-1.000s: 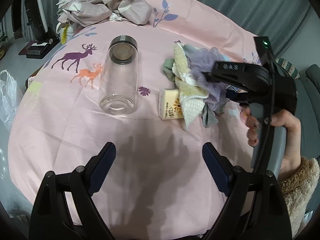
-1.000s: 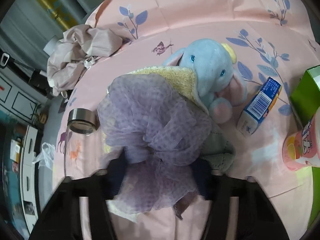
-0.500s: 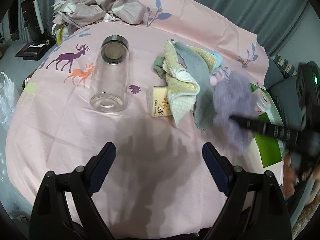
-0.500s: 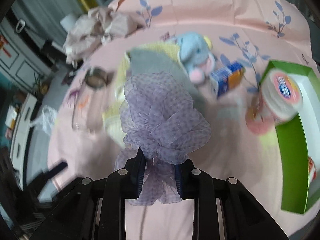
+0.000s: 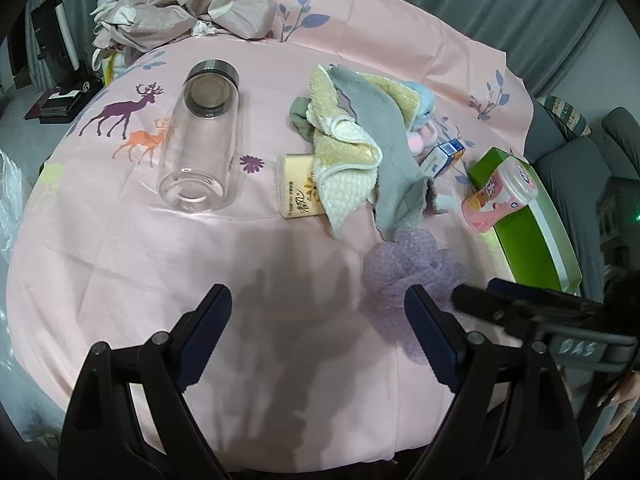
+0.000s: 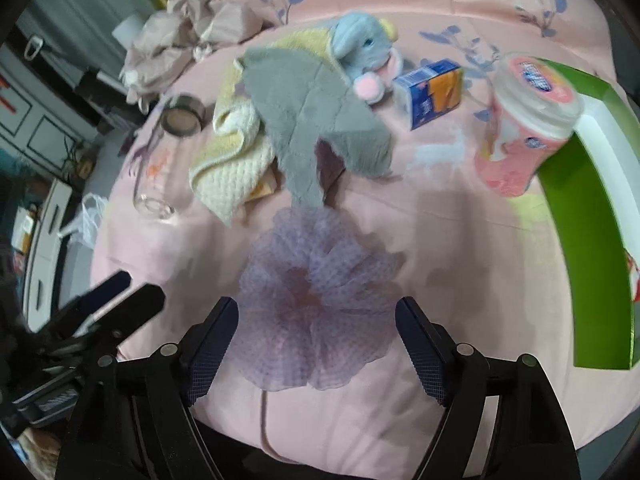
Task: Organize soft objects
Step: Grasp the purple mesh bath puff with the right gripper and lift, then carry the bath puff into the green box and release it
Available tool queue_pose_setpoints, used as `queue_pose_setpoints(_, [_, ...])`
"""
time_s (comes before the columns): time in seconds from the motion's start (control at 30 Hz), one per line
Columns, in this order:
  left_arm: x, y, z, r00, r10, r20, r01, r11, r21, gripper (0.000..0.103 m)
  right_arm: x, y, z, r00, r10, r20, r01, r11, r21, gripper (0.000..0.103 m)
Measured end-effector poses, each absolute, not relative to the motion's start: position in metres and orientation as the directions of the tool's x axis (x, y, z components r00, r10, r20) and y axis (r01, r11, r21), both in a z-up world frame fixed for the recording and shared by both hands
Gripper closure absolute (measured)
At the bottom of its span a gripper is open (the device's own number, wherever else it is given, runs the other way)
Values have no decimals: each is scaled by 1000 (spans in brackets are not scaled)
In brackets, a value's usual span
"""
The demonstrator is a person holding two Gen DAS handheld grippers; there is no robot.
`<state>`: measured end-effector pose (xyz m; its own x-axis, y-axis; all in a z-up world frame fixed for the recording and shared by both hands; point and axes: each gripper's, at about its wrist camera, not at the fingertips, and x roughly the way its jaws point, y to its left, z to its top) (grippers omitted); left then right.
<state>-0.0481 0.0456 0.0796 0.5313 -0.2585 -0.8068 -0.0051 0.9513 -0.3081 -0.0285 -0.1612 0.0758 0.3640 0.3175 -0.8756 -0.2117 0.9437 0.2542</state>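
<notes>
meanwhile, the right gripper (image 6: pixel 316 344) hangs over the pink-sheeted bed (image 6: pixel 460 240), its jaws opening; the purple mesh pouf (image 6: pixel 316 292) lies flat on the sheet between them, and the pads do not press on it. the left gripper (image 5: pixel 320 334) stands wide with nothing in it, the pouf (image 5: pixel 404 264) just beside its right-hand finger. ahead of the right gripper a grey cloth (image 6: pixel 308 108) drapes over a yellow towel (image 6: pixel 228 168), a blue plush elephant (image 6: pixel 360 46) beyond them. ahead and left, a clear glass bottle (image 5: pixel 202 140) lies on its side, nothing visible inside. to the right, a pink lidded tub (image 6: pixel 524 120) leans against a green box (image 6: pixel 588 220); what the tub or the box holds cannot be told.
</notes>
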Motion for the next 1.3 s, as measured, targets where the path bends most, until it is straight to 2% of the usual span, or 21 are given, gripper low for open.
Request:
queue_pose_setpoints(0.23, [-46,24,74,500,-336,-798,68,934,-350,18,-29,-183,80,379,383,-842,-162,924,347,21])
queue_pose_setpoints(0.33, [-44,7,70,476,-371,-797,115,925,-362,25,-26,-184,69,356,400,-844,-135,916,378,21])
queue_pose_setpoints(0.5, [-38,-13,53,409,-414,-813,147,910,-388,44,-17,-178,42,297,436,-849,-106,899,425,21])
queue_pose_setpoints(0.67, [-34,-27,31,336,-432,-837,154,902,-404,77,-13,-171,20,259,448,-856,-95,894,439,21])
queue_pose_setpoints(0.73, [-33,-31,26,329,-428,-842,157,904,-398,81,-12,-168,19,278,444,-852,-114,896,430,22])
queue_pose_setpoints(0.9, [-26,-35,29,340,-449,-827,165,894,-417,83,-9,-163,19,278,445,-851,-165,895,414,60])
queue_pose_setpoints(1.0, [-23,-40,32,346,-437,-830,176,900,-400,84,-10,-166,20,282,461,-841,-181,887,426,65])
queue_pose_setpoints(1.3, [-18,-69,74,418,-459,-784,288,885,-365,84,-16,-196,67,419,460,-783,-182,887,424,65])
